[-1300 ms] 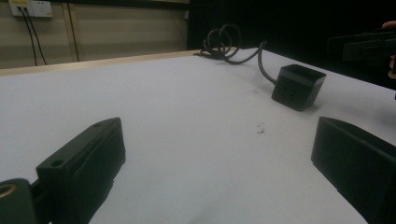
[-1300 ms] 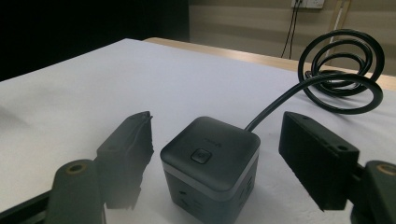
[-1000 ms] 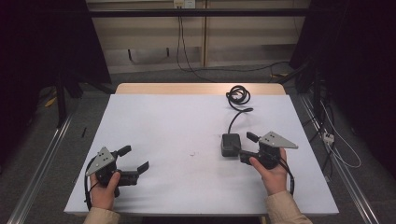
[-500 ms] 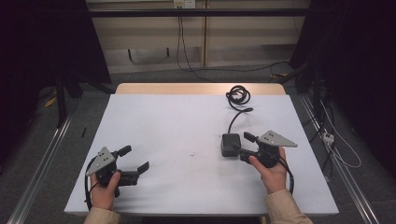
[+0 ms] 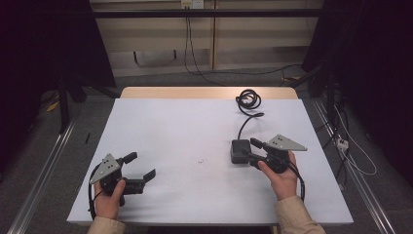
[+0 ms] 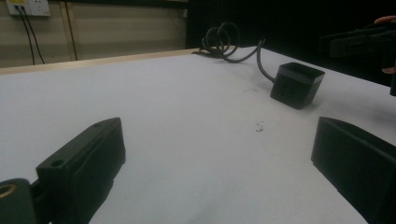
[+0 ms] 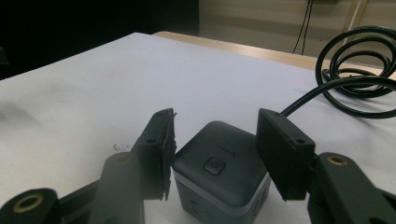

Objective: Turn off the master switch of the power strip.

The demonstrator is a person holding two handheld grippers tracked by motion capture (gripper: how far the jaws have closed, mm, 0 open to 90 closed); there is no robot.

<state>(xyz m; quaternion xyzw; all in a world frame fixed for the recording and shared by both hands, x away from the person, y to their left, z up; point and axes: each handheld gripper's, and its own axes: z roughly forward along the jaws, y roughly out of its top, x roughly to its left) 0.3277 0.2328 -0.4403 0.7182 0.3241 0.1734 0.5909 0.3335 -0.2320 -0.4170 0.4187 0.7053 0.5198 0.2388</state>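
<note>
Little has shifted over the last second: the right gripper (image 5: 257,151) has crept a touch closer to the black cube adapter (image 5: 239,150), while the left gripper (image 5: 141,168) sits where it was near the worktop's (image 5: 185,126) front left corner.

The adapter rests on the white worktop right of centre, just beyond the right gripper's tips. From the right gripper view its jaws stand open, one to each side of the cube (image 7: 223,175), the left pad apparently close against its side and the right one showing a clear gap; whether either pad touches cannot be told. A round button faces up on the cube's top. The cube lies straight ahead of those jaws, so a squeeze would likely be all a grasp needs.

The left gripper's jaws are also spread wide and hold nothing, with the adapter (image 6: 297,85) well apart across bare white surface. The right hand (image 5: 278,176) is plainly the nearer one; the left hand (image 5: 109,197) stays low at the front edge.

By count: one adapter, one black cable (image 5: 248,105) running from its far side to a single coil near the back edge, two grippers, two hands. A small dark smudge (image 5: 200,160) marks the worktop between them.
</note>
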